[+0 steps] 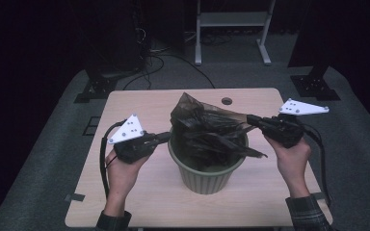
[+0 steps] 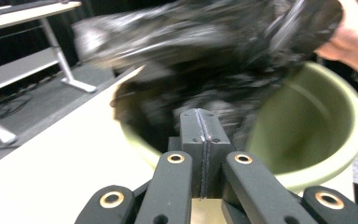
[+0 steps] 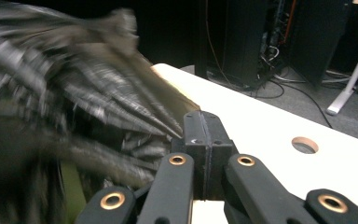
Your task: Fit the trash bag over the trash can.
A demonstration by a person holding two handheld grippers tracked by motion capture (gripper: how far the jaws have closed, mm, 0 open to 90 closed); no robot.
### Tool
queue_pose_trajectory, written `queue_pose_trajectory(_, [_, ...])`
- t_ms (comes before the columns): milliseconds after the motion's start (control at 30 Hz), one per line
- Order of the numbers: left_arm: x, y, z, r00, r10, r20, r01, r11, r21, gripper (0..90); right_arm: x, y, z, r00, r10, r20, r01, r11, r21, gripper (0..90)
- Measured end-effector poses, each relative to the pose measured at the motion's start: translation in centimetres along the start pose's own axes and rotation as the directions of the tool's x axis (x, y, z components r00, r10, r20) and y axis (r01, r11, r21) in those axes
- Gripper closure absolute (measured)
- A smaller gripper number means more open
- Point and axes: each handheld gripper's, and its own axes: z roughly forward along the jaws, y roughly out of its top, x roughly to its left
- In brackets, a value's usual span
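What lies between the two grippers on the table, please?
In the high view, the green bin stands between the left gripper and the right gripper, with the crumpled dark plastic bag bunched over its mouth.

Thin, glossy, crinkled plastic bag — matt green plastic bin, pale wood tabletop.

Pale wooden table with round hole, white frame beyond
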Motion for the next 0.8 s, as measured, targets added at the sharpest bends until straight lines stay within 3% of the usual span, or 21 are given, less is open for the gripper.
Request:
queue_pose_trajectory(67, [0.6, -0.6, -0.4, 0.9997, -0.019, -0.015, 0.019, 0.9998, 0.002, 89.8, -0.7, -0.6, -0.4, 0.9996, 0.020, 0.018, -0.020, 1.000, -0.004, 90.0])
queue_pose_trajectory(167, [0.7, -0.7, -0.8, 0.9993, -0.035, 0.011, 0.035, 0.9988, -0.033, 89.7, -0.8, -0.9, -0.5, 0.9995, 0.029, 0.014, -0.029, 1.000, -0.010, 90.0])
queue_pose_trajectory(233, [-0.2, 0.1, -0.8, 0.9995, -0.007, 0.032, 0.008, 0.9985, -0.053, 89.5, -0.7, -0.9, -0.4, 0.9996, 0.026, 0.010, -0.026, 1.000, -0.014, 90.0])
queue_pose_trajectory(267, [-0.8, 0.7, -0.7, 0.9989, 0.006, 0.046, -0.003, 0.9980, -0.063, 81.8, -0.5, -0.7, -0.2, 0.9997, 0.026, 0.006, -0.026, 1.000, -0.011, 90.0])
queue_pose_trajectory(333, [-2.1, 1.8, -0.5, 0.9964, 0.039, 0.075, -0.033, 0.9962, -0.080, 79.8, -0.5, -0.7, -0.1, 0.9997, 0.023, 0.004, -0.023, 1.000, -0.012, 90.0])
queue_pose_trajectory(367, [-2.7, 2.4, -0.3, 0.9946, 0.053, 0.089, -0.045, 0.9953, -0.086, 72.1, -0.5, -0.6, 0.0, 0.9998, 0.021, 0.003, -0.021, 1.000, -0.012, 90.0])
queue_pose_trajectory(400, [-3.8, 3.2, 0.2, 0.9891, 0.064, 0.133, -0.052, 0.9938, -0.099, 67.9, -0.4, -0.6, 0.1, 0.9997, 0.025, 0.000, -0.025, 1.000, -0.010, 90.0])
queue_pose_trajectory(433, [-3.8, 3.2, 0.2, 0.9891, 0.064, 0.133, -0.052, 0.9938, -0.099, 64.7, -0.4, -0.6, 0.1, 0.9997, 0.025, 0.000, -0.025, 1.000, -0.010, 90.0])
queue_pose_trajectory(533, [-5.3, 4.0, 1.8, 0.9792, 0.099, 0.177, -0.084, 0.9926, -0.088, 56.2, -0.4, -0.5, 0.2, 0.9996, 0.030, -0.002, -0.030, 1.000, -0.011, 90.0])
queue_pose_trajectory(600, [-5.6, 4.0, 2.3, 0.9790, 0.102, 0.176, -0.089, 0.9927, -0.082, 51.4, -0.4, -0.5, 0.2, 0.9996, 0.028, -0.004, -0.028, 1.000, -0.012, 90.0])
queue_pose_trajectory(700, [-6.0, 4.1, 3.7, 0.9761, 0.107, 0.189, -0.096, 0.9933, -0.064, 51.4, -0.3, -0.4, 0.2, 0.9996, 0.027, -0.007, -0.027, 1.000, -0.013, 90.0])
queue_pose_trajectory(800, [-5.9, 4.0, 4.9, 0.9689, 0.106, 0.224, -0.094, 0.9936, -0.062, 69.3, -0.2, -0.4, 0.4, 0.9996, 0.025, -0.013, -0.025, 1.000, -0.012, 90.0])
